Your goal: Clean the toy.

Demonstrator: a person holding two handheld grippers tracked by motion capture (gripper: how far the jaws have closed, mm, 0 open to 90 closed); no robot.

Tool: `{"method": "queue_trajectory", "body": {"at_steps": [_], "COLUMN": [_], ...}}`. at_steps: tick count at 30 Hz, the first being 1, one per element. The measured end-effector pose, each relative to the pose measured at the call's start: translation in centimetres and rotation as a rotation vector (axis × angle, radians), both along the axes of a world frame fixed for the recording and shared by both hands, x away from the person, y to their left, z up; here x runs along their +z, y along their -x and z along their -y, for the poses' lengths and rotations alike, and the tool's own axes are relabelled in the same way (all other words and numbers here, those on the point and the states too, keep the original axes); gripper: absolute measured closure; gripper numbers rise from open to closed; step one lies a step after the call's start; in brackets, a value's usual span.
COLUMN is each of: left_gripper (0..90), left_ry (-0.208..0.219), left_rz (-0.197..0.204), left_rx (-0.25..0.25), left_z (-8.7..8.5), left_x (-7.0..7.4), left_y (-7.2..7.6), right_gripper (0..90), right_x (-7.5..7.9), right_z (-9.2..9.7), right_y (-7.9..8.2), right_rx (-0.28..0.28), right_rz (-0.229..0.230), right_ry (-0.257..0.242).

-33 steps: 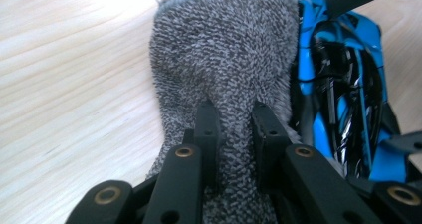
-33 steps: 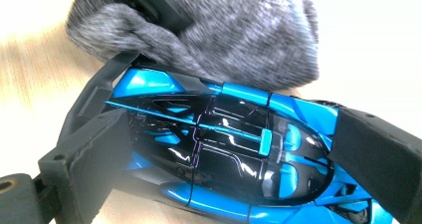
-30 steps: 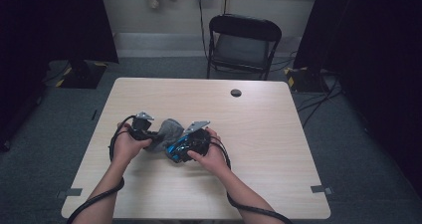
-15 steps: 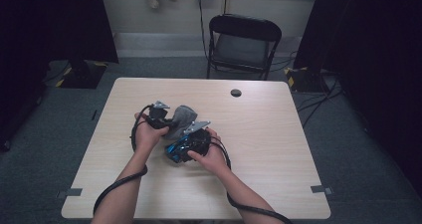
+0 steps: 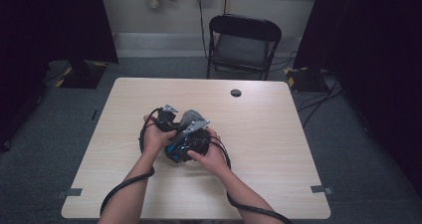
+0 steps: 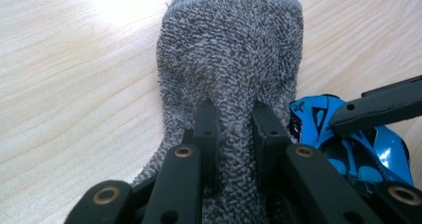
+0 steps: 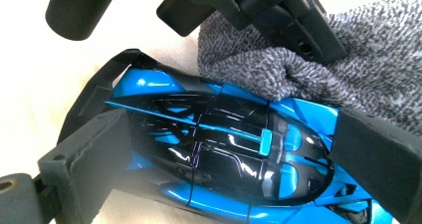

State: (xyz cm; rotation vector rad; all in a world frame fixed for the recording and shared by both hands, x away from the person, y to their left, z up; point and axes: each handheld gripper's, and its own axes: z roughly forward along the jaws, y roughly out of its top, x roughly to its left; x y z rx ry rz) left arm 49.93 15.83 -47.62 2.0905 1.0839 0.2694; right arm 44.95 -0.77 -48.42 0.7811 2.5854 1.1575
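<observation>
A blue and black toy car [image 7: 214, 149] sits between the jaws of my right gripper [image 7: 231, 152], which is shut on its front and rear ends. My left gripper [image 6: 234, 114] is shut on a pinched fold of a grey terry cloth [image 6: 229, 50]. The cloth [image 7: 298, 69] touches the car's side. In the high view both hands meet at the table's middle: the left gripper [image 5: 166, 117] holds the cloth [image 5: 188, 118] just above the right gripper [image 5: 191, 142] and the car [image 5: 175, 149]. The car's underside is hidden.
The light wooden table [image 5: 268, 149] has a small black round spot [image 5: 236, 92] near its far edge. A black folding chair [image 5: 244, 40] stands behind the table. Cables trail from both grippers over the near edge.
My left hand has moved right and a little away from me with the cloth, bringing it against the car. The right hand and the car have kept still.
</observation>
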Motion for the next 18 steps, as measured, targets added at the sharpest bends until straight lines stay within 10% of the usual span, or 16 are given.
{"method": "queue_trajectory", "body": {"at_steps": [18], "left_gripper": [76.9], "left_ry": [0.011], "left_rz": [-0.011], "left_rx": [-0.024], "left_z": [-0.44], "left_x": [-0.18], "left_y": [0.27], "right_gripper": [2.2], "right_x": [0.03], "right_z": [-0.04], "right_y": [-0.05], "right_rx": [0.002], "right_rz": [-0.002], "right_ry": [0.003]}}
